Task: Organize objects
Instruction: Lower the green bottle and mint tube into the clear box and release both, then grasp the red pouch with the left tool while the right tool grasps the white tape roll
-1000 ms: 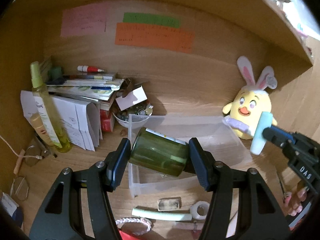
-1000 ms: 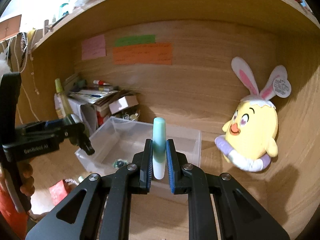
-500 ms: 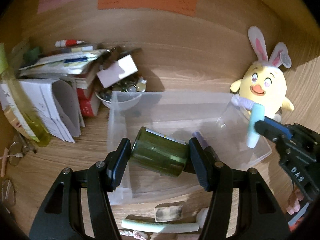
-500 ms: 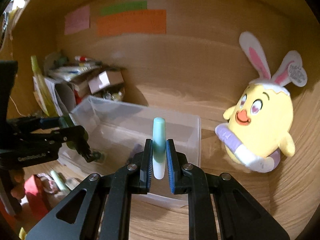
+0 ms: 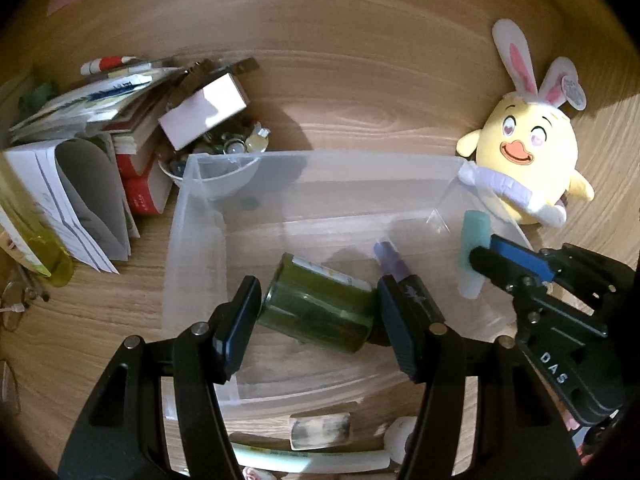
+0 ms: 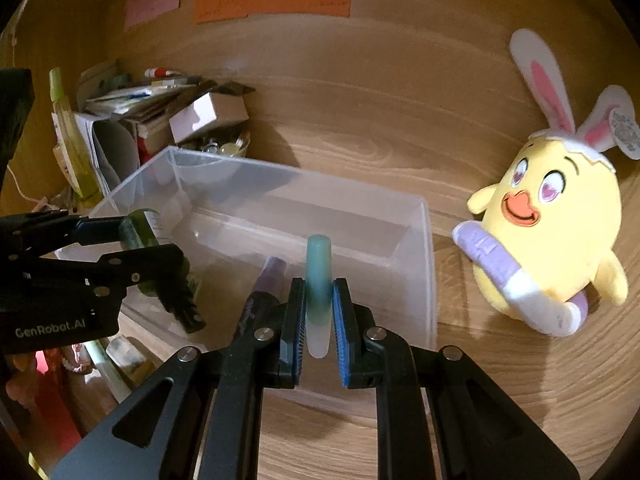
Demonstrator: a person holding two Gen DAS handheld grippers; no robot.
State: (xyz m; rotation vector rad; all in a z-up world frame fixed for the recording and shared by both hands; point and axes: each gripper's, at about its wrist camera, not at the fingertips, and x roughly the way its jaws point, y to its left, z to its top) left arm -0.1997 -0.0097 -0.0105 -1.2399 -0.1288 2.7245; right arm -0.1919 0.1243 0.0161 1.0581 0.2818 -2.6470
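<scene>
A clear plastic bin (image 5: 200,216) (image 6: 424,264) stands on the wooden desk. My left gripper (image 5: 316,316) is shut on a dark green jar (image 5: 316,312) and holds it on its side inside the bin; the jar also shows in the right wrist view (image 6: 138,232). My right gripper (image 6: 319,322) is shut on a teal and white tube (image 6: 319,280), upright over the bin's right part; it also shows in the left wrist view (image 5: 472,252). A purple pen (image 5: 390,262) (image 6: 268,276) lies inside the bin.
A yellow bunny-eared plush (image 5: 528,160) (image 6: 552,232) sits right of the bin. A pile of books and papers (image 5: 92,152), a small box (image 5: 204,112), a bowl of small items (image 5: 224,152) and a yellow spray bottle (image 6: 70,136) stand left. A pale tube (image 5: 320,460) lies at the front.
Both grippers have moved forward and down over the bin. The green jar now sits lower inside it, and the teal tube has come over the bin's right part.
</scene>
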